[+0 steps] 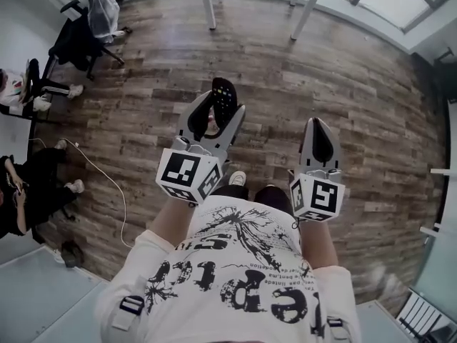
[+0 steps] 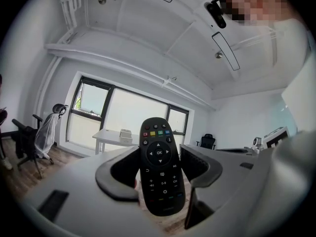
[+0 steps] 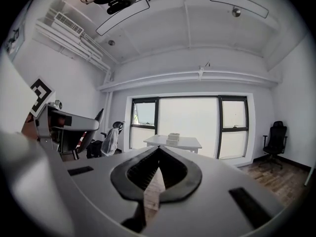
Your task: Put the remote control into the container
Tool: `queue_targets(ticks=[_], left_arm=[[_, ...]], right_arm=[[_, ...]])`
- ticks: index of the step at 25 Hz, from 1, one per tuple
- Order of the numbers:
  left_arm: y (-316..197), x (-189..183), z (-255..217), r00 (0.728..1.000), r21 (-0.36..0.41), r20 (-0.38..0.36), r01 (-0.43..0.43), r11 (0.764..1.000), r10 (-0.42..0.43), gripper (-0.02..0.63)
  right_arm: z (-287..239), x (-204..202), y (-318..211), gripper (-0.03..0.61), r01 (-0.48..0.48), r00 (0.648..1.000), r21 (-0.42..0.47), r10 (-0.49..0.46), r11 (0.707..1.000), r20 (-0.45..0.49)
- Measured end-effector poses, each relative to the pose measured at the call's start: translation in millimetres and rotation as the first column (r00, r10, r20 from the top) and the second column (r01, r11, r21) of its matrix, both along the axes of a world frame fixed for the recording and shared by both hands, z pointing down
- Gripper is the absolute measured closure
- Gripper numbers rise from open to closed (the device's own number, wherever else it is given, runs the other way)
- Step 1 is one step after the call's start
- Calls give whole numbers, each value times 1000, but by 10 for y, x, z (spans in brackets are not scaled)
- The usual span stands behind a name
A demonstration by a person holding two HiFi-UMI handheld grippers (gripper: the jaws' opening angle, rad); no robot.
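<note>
A black remote control point(image 2: 160, 163) with coloured buttons stands upright between the jaws of my left gripper point(image 2: 159, 174), which is shut on it. In the head view the remote point(image 1: 223, 98) sticks out past the left gripper point(image 1: 212, 120), held at waist height over the wooden floor. My right gripper point(image 1: 318, 143) hangs beside it, shut with its tips touching and nothing between them; the right gripper view shows the right gripper point(image 3: 157, 154) with its jaws closed. No container shows in any view.
A white table point(image 3: 173, 142) with a small box stands by the windows ahead. Office chairs point(image 1: 82, 38) and seated people point(image 1: 25, 191) are at the left of the room. White table legs point(image 1: 303, 9) stand far ahead. A cable point(image 1: 107, 184) lies on the floor.
</note>
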State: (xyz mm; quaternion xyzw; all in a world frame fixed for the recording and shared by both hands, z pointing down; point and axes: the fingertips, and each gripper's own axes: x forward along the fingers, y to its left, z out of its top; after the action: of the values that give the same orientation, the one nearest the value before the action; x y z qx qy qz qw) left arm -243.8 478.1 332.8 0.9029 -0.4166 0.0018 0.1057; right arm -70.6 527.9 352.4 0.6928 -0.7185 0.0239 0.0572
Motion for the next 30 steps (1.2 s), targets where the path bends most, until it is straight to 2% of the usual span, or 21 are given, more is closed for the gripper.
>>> queue_targets(ticks=[6, 13, 21, 27, 30], left_arm=[[-351, 167, 166, 1000, -36, 11, -16, 999, 17, 349], [-939, 618, 194, 999, -48, 25, 21, 999, -20, 348], [-1781, 1348, -132, 996, 23, 1, 91, 996, -91, 348], [-2119, 1880, -179, 990, 41, -1, 141, 989, -141, 348], [-2247, 2022, -214, 987, 51, 16, 157, 986, -158, 349]], right_arm=[[92, 137, -420, 577, -11, 1000, -14, 11, 1000, 25], [204, 548, -1142, 577, 47, 997, -33, -45, 998, 62], [-209, 1228, -2132, 577, 131, 991, 46, -133, 990, 33], [-239, 1842, -2575, 577, 167, 985, 59, -169, 984, 30], [-145, 2032, -2767, 577, 176, 982, 40, -179, 984, 67]])
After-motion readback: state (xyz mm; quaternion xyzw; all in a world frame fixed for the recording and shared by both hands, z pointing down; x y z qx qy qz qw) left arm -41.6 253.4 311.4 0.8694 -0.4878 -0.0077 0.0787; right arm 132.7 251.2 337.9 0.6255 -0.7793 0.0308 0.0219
